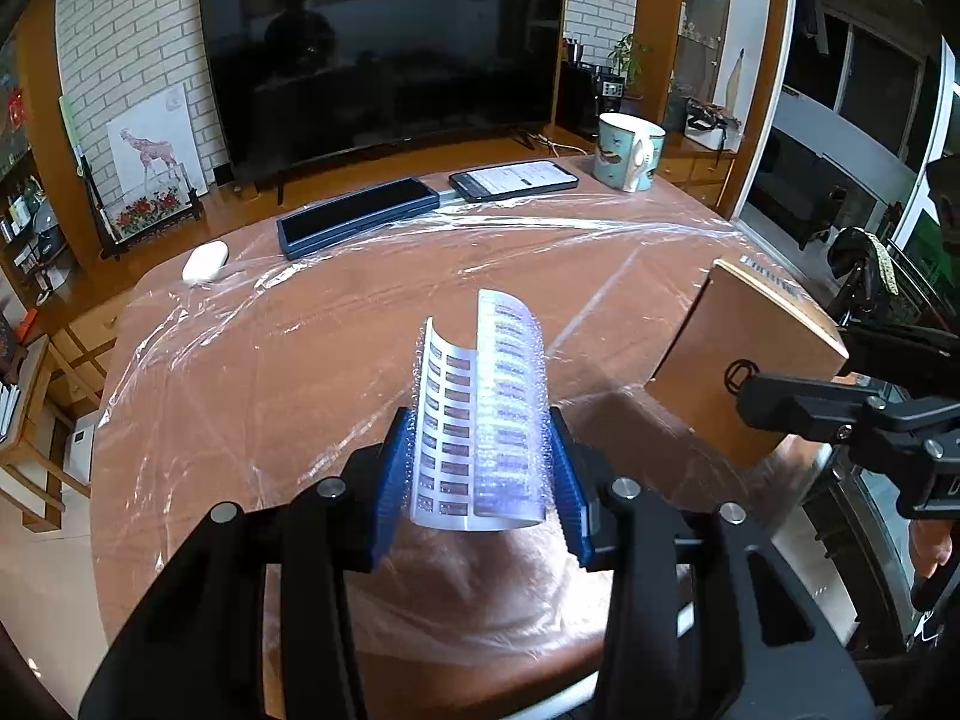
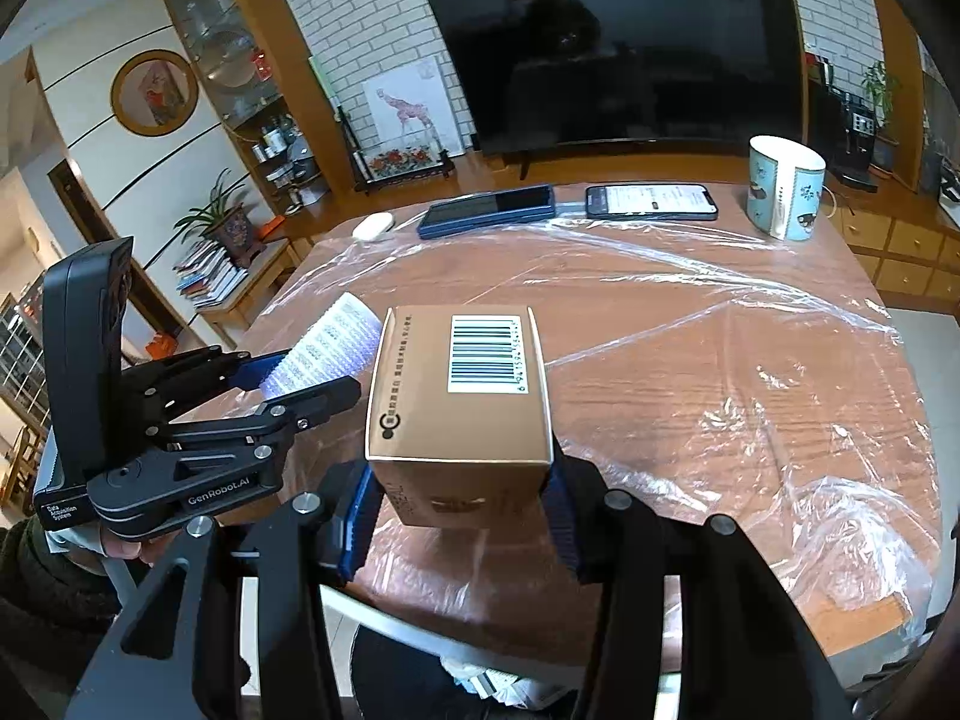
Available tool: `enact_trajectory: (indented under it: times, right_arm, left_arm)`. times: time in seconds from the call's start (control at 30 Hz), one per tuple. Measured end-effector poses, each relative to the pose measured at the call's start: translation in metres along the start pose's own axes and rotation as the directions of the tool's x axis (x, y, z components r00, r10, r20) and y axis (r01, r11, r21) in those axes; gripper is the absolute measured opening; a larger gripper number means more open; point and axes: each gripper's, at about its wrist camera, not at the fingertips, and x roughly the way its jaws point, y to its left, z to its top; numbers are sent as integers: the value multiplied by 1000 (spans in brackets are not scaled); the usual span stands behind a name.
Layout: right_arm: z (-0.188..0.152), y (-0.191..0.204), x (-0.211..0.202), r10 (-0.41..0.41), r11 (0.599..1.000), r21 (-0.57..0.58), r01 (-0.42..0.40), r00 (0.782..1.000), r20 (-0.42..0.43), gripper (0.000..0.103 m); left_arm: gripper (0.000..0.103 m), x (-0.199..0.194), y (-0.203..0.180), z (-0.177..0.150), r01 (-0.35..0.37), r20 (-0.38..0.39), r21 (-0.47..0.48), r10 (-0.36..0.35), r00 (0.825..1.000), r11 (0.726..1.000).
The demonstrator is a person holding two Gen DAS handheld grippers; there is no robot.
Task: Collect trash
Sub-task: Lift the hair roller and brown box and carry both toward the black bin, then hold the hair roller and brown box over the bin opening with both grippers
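Note:
My left gripper [image 1: 480, 474] is shut on a curled silver blister pack [image 1: 480, 414] and holds it above the table; the pack also shows in the right wrist view [image 2: 324, 348]. My right gripper [image 2: 459, 504] is shut on a tan cardboard box [image 2: 462, 396] with a barcode on top, held above the table's near edge. The box also shows at the right of the left wrist view [image 1: 738, 360], with the right gripper [image 1: 840, 420] behind it. The left gripper [image 2: 288, 384] sits just left of the box.
The round wooden table [image 1: 270, 360] is covered in clear plastic film. At its far side lie a white earbud case [image 1: 205, 262], a dark blue phone [image 1: 360, 216], a lit phone [image 1: 513, 179] and a teal mug [image 1: 629, 151]. A TV [image 1: 384, 54] stands behind. A bin with trash [image 2: 498, 684] sits below the table edge.

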Motion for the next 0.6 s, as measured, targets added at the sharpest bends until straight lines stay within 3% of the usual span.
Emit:
enact_trajectory:
  times: [0.6]
  right_arm:
    - [-64,14,-66,93,992,-85,-96,995,-39,47]
  left_arm:
    - [44,-72,-62,-58,9,12,19,-10,1000,1000]
